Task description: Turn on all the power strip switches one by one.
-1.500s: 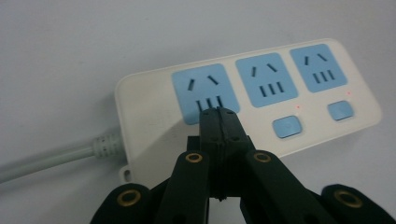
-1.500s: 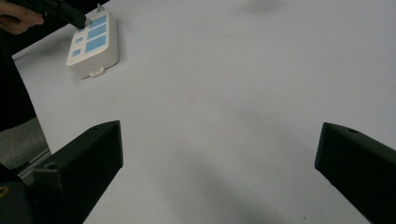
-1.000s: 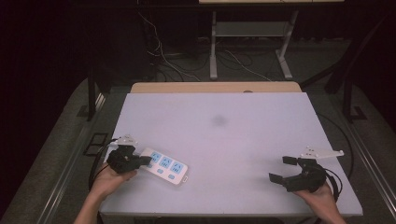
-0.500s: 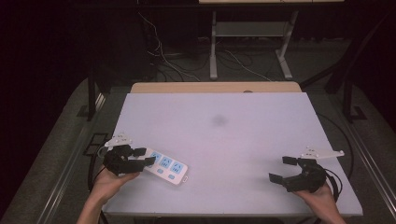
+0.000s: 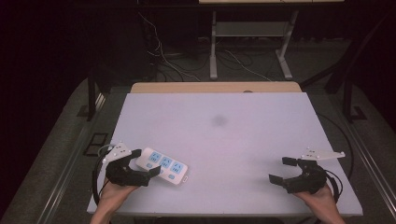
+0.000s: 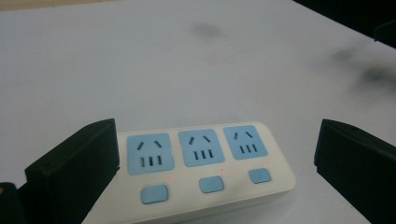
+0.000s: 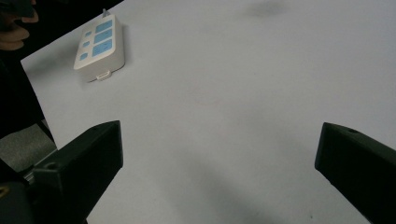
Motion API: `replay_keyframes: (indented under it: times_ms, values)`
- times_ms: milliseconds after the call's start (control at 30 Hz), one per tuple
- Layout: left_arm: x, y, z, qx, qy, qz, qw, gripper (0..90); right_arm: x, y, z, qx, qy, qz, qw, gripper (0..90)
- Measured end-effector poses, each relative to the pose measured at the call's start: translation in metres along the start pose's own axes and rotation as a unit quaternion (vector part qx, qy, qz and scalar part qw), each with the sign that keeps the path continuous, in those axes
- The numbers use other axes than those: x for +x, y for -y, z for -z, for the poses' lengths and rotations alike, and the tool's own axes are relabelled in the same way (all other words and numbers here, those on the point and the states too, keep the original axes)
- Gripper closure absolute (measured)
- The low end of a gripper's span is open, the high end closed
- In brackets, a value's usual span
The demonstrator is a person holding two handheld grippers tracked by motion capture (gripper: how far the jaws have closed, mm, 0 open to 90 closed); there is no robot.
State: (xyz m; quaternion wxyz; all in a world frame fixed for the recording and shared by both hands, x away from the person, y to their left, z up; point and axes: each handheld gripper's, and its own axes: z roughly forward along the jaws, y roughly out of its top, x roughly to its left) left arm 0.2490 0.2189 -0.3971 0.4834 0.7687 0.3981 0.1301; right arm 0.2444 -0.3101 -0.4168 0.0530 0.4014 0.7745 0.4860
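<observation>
We spread our left gripper (image 5: 142, 164) wide around the white power strip (image 5: 164, 166) at the table's (image 5: 224, 135) seven o'clock, seemingly lining up a grasp, while our right gripper (image 5: 283, 170), likewise agape, idles empty at five o'clock.

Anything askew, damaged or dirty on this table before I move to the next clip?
The power strip lies at an angle to the table's edges, with no cord visible on it. Dark smudges mark the white top, one near the centre. Both tongs, left and right, are open. No damage visible.
</observation>
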Motion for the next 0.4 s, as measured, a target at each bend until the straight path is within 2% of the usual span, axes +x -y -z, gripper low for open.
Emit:
replay_keyframes:
  times_ms: [200,400]
  values:
    - [-0.004,0.011,-0.006,-0.008,0.004,0.008,0.9999,0.0,0.003,0.002,0.002,-0.003,-0.002,0.002,1.0000,0.8]
    - [-0.010,0.012,-0.012,-0.007,0.009,0.002,0.9999,0.0,0.005,0.004,0.004,-0.002,-0.002,0.002,1.0000,0.8]
